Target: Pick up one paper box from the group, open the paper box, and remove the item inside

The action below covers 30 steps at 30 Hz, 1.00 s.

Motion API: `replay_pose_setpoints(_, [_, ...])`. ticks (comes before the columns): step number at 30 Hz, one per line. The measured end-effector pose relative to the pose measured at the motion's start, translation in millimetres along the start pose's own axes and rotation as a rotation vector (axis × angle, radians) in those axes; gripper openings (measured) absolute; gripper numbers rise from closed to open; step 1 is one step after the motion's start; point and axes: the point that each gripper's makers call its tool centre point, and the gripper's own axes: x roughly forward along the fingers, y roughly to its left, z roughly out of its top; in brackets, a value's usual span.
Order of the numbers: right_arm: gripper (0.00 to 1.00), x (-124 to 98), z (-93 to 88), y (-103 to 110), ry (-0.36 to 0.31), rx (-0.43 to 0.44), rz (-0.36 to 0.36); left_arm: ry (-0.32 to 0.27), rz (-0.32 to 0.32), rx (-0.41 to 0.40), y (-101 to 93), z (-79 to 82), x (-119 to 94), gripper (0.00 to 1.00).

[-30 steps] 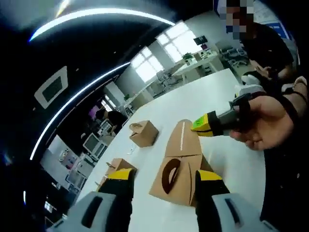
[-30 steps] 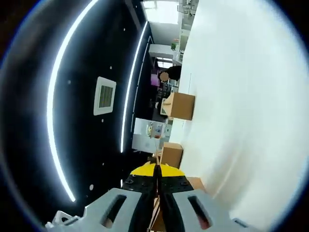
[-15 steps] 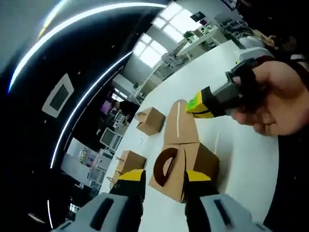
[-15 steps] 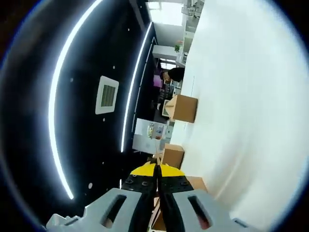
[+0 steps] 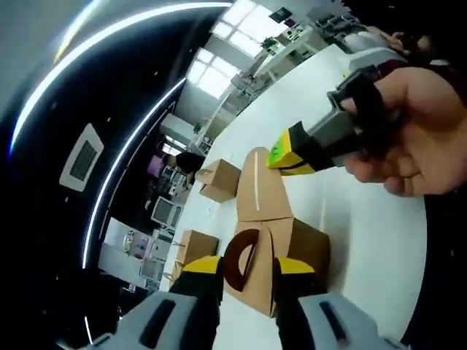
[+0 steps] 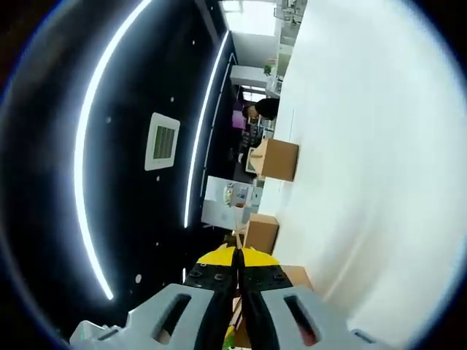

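Since a second ago my left gripper [image 5: 243,271] has narrowed its jaws onto the handle flap of the paper box [image 5: 281,244], which now sits closer between them, on the white table [image 5: 365,219]. The right gripper [image 5: 290,157], in the person's hand [image 5: 408,124], holds its yellow tips pressed together on the raised top flap [image 5: 257,191], just beyond my left jaws. Two more paper boxes stand farther off to the left: one past the flap [image 5: 220,179], one nearer the table edge [image 5: 191,246]. In the right gripper view, its own gripper [image 6: 235,261] is fully closed, with both spare boxes ahead [image 6: 276,160] [image 6: 260,232].
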Motion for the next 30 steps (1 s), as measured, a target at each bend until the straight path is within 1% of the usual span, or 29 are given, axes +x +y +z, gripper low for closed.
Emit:
replay_pose_setpoints(2, [0.02,-0.3,-0.5,0.3,0.002,-0.002,0.000,0.015,-0.002,0.007,0.3,-2.6,-0.7,0.29])
replay_pose_setpoints(6, [0.02,-1.1,-0.8,1.1,0.004,-0.005,0.003,0.037,0.007,0.052,-1.9,-5.3,-2.8,0.28])
replay_pose_setpoints(9, [0.02,-1.4,-1.3,1.2,0.005,-0.004,0.003,0.043,0.019,0.087,-4.4,-5.5,-5.9,0.25])
replay_pose_setpoints(10, [0.02,-1.4,-1.3,1.2,0.005,-0.004,0.004,0.041,0.033,0.106,-3.6,-4.8,-7.5,0.23])
replay_pose_setpoints(11, [0.02,-1.4,-1.5,1.3,0.006,-0.004,0.004,0.042,0.051,0.126,-3.1,-0.3,-2.1,0.22])
replay_pose_setpoints(12, [0.02,-1.5,-1.6,1.2,0.006,-0.005,0.004,0.044,0.066,0.147,-3.6,8.3,11.8,0.20])
replay_pose_setpoints(13, [0.02,-1.5,-2.0,1.3,0.007,-0.004,0.005,0.041,0.079,0.169,-4.5,11.7,14.3,0.18])
replay_pose_setpoints(15, [0.02,-1.4,-2.8,1.2,0.009,-0.003,0.006,0.036,0.075,0.176,-7.1,13.1,12.9,0.15])
replay_pose_setpoints(17, [0.02,-1.2,-3.4,1.1,0.010,-0.004,0.005,0.018,0.046,0.156,-12.6,15.8,13.6,0.15])
replay_pose_setpoints(19, [0.02,-0.9,-3.9,1.7,0.011,-0.006,0.007,0.012,0.037,0.152,-15.6,16.7,13.3,0.16])
replay_pose_setpoints(22, [0.03,-0.7,-4.1,2.2,0.011,-0.010,0.009,0.019,0.022,0.142,-19.0,16.0,16.6,0.22])
replay_pose_setpoints(24, [0.03,-0.6,-3.8,1.7,0.011,-0.012,0.008,0.026,0.002,0.120,-22.9,13.1,19.1,0.22])
replay_pose_setpoints(26, [0.03,-0.5,-4.0,1.2,0.013,-0.013,0.007,0.029,0.006,0.114,-21.5,11.6,19.0,0.22])
replay_pose_setpoints(27, [0.03,-0.5,-4.2,1.2,0.014,-0.016,0.007,0.029,-0.001,0.097,-21.2,11.0,18.2,0.22])
replay_pose_setpoints(30, [0.02,-0.9,-5.1,2.0,0.017,-0.023,0.011,0.041,-0.001,0.104,-20.3,8.0,18.8,0.22])
